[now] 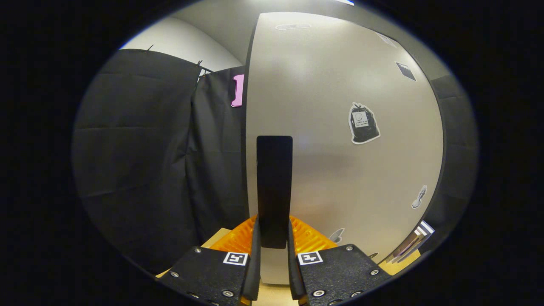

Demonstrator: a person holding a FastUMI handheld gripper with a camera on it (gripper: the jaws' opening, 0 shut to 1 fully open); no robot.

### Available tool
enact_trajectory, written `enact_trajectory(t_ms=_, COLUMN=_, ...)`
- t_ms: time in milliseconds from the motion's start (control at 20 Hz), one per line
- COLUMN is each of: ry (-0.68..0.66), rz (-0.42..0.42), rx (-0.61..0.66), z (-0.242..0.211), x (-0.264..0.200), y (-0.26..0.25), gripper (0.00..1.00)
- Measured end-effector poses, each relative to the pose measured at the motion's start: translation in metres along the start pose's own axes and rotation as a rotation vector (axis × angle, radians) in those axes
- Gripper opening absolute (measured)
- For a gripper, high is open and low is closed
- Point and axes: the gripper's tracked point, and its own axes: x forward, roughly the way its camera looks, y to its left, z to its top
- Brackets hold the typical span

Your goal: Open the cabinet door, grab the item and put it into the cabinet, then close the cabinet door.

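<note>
The hand-held gripper point(274, 238) is clenched, seemingly gripping the dark handle point(274, 187) of the cabinet door point(348, 85).

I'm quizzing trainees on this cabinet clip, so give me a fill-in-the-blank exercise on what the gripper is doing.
1. The gripper is shut on the door's black ____.
2. The handle stands ____ on the door.
3. The cabinet door is pale, with several ____ stuck on it.
4. Beside the door's edge hangs a black ____.

Missing words: handle; upright; stickers; cloth
</note>
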Motion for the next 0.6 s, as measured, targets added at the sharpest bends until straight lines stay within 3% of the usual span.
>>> enact_trajectory(t_ms=300, ry=0.008, rz=-0.010, rx=-0.028, z=-0.002, x=-0.034, y=0.001, gripper=0.29)
enact_trajectory(t_ms=600, ry=0.020, rz=0.073, rx=0.019, z=-0.001, x=-0.050, y=-0.001, gripper=0.27)
